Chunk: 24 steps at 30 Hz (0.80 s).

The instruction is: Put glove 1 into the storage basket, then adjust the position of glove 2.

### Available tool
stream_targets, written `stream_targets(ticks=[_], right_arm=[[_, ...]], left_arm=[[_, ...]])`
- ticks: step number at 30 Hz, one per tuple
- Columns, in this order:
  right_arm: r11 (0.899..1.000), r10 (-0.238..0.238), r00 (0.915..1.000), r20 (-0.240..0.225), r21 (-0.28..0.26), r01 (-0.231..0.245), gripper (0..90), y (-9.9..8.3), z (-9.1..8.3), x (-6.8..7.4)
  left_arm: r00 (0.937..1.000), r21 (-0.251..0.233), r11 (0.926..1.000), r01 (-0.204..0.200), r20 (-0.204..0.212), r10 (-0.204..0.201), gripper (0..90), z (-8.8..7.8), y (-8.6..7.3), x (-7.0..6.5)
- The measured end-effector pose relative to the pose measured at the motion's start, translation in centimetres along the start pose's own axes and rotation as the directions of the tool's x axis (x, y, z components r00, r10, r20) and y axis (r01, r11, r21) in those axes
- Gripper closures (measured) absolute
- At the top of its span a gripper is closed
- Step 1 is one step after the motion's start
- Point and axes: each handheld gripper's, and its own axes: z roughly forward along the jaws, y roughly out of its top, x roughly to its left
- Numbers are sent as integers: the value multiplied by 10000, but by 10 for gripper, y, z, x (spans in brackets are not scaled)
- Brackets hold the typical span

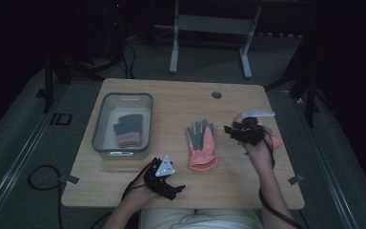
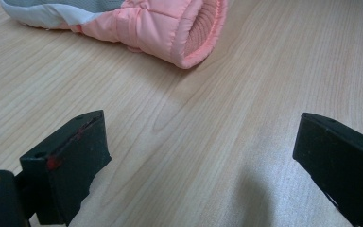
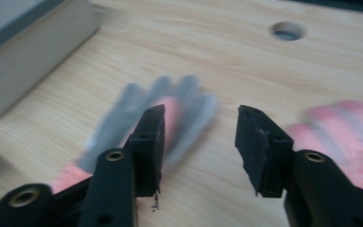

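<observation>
The work in hand is collecting gloves into the grey bin (image 1: 122,125) on the left half of the worktop (image 1: 181,188). 1 dark glove (image 1: 127,129) with a pink cuff already lies inside the bin. The pink and grey glove (image 1: 201,144) lies flat at the centre of the worktop, fingers pointing far, cuff pointing near. A second pink glove (image 1: 275,141) lies at the right, mostly hidden behind the right hand.

Right tongs (image 1: 238,130): raised above the worktop, just right of the centre glove, jaws partly apart, nothing between them. Left tongs (image 2: 203,156): jaws wide apart and empty, low over the near edge of the worktop, pointing toward the knitted cuff (image 2: 203,30).

Handling judgement:
1. The glove is light, soft and padded; it will fold and sag when lifted.
2. The quilted shell looks smooth and may slip under a shallow pinch.
3. The cuff is the thickest, ribbed part and gives the firmest hold; pinch it through both layers.
4. Avoid taking 1 finger alone, as the rest will dangle and may catch the bin rim.
</observation>
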Motion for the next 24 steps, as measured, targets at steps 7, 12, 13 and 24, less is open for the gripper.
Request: stream_targets(ticks=[7, 12, 13, 24], right_arm=[[9995, -329, 9975, 626, 36, 327, 576, -3, -17, -58], [9959, -791, 9919, 998, 510, 743, 577, -6, -20, -110], [9947, -866, 9914, 978, 631, 807, 572, -7, -18, -114], [9738, -1187, 9908, 649, 2023, 1034, 501, -27, 24, -139]], left_arm=[[10000, 31, 10000, -24, -25, 24, 39, 0, 0, 0], [10000, 45, 10000, -34, -47, 34, 39, 0, 1, -1], [10000, 58, 10000, -29, -59, 29, 39, 0, 0, -1], [9999, 39, 9999, -109, -111, 109, 39, 1, -2, 1]])
